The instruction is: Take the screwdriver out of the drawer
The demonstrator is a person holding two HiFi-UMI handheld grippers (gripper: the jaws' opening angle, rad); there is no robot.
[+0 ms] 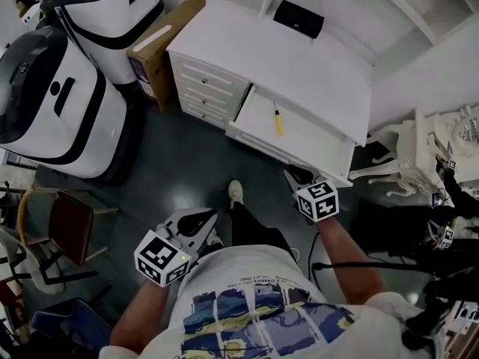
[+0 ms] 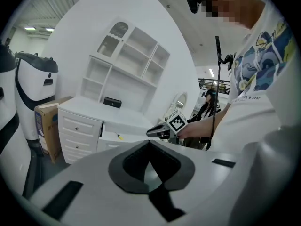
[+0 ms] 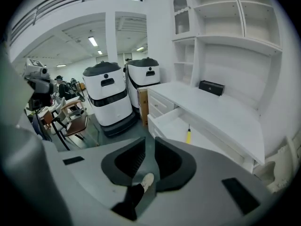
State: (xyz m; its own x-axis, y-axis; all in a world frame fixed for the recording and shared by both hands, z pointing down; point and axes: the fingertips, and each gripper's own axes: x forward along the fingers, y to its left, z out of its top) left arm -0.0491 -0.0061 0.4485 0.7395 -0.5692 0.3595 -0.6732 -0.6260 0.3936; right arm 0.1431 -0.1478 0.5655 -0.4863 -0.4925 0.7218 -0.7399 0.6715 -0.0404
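Head view. Shows the screwdriver (image 1: 278, 120) lying flat and alone on the floor of the open drawer (image 1: 258, 112), below the desk (image 1: 299, 58) top. Puts the right gripper (image 1: 293, 175) just short of the drawer front, aimed at it, and the left gripper (image 1: 208, 218) well back, near the body. Reads as the reach: nothing gripped yet.

Left gripper view. Shows the left gripper (image 2: 149, 145) with jaws together at the tips, nothing between. Catches the right gripper (image 2: 155, 132) out ahead beside the drawer (image 2: 109, 144), with a yellow speck inside, the screwdriver (image 2: 119, 137).

Right gripper view. Shows the right gripper (image 3: 149, 147) with jaws a narrow slot apart, holding nothing; only floor and a shoe (image 3: 147, 181) through the gap. Places the screwdriver (image 3: 188, 134) ahead and right of the jaws, in the drawer (image 3: 173, 127): short yellow handle nearer the front, thin dark shaft pointing back. Calls next for carrying the jaws over the drawer front, down astride the handle, then closing. Looks slim and light; likely to roll or skid if nudged before the pinch.
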